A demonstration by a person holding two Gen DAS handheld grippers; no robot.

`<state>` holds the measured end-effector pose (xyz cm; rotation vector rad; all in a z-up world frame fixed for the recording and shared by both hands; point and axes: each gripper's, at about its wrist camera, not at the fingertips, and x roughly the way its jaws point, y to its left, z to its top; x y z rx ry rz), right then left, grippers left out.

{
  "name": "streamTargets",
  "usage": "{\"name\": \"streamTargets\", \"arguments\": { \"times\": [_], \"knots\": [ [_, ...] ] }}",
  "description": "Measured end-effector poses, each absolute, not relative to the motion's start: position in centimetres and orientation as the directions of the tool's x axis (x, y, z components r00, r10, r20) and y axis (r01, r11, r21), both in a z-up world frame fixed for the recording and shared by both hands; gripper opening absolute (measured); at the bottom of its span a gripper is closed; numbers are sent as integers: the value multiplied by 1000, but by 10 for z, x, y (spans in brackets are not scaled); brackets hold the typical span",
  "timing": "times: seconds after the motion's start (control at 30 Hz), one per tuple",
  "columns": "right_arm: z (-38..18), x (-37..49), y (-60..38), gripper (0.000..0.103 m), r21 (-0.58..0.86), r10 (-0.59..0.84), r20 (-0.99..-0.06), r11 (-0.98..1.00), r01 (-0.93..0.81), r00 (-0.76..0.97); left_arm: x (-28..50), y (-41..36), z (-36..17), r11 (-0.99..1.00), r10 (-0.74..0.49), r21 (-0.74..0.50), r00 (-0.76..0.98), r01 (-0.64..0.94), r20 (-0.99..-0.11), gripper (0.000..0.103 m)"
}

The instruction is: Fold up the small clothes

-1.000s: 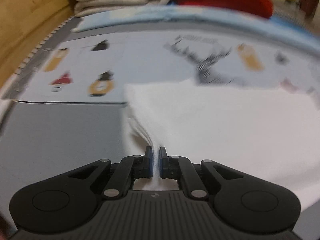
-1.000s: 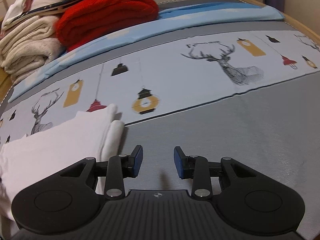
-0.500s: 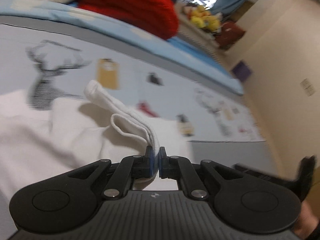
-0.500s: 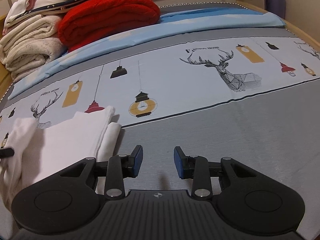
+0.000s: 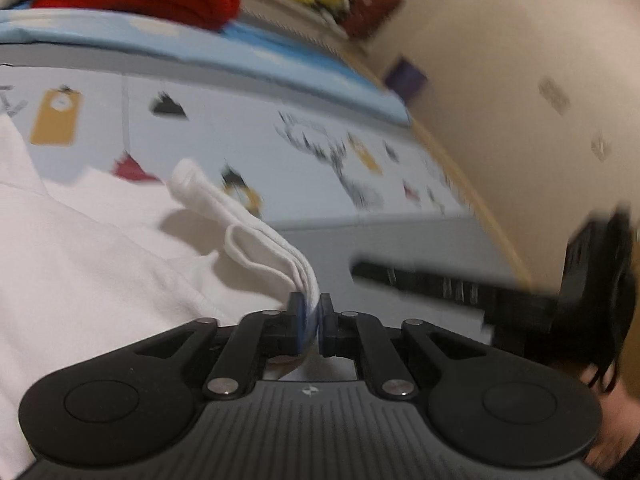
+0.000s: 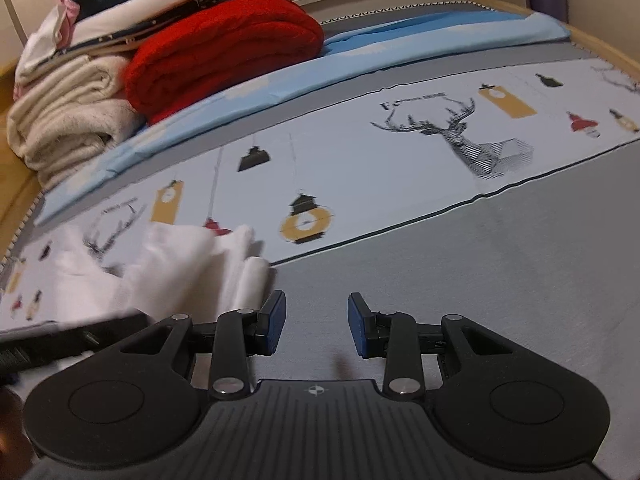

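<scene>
Left gripper point(image 5: 311, 312): I see it clenched on a layered edge of the white garment point(image 5: 100, 248), lifting this edge above the rest
White garment: it lies on the bed point(image 6: 500, 264), at the left side in my right view, partly on the printed deer band; blurred there
Right gripper point(image 6: 316, 320): released, jaws apart, it hovers over the grey part of the bed, just beside the garment
Behind: red blanket point(image 6: 224, 60) and cream towels point(image 6: 68, 120), stacked at the far end

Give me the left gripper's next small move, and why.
Probably carry the pinched edge on across and lay it down. The left gripper is shut on the white garment, its edge lifted and doubled; the right gripper is open and off the cloth.
</scene>
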<state>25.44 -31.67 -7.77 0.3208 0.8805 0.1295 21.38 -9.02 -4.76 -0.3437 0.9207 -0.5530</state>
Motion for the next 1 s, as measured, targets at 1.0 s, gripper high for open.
{"name": "streamTargets", "arguments": {
  "times": [1.0],
  "knots": [
    [-121, 327, -171, 33, 498, 530, -754, 846, -189, 388, 180, 159, -20, 916, -114, -344, 686, -208, -719, 46]
  ]
}}
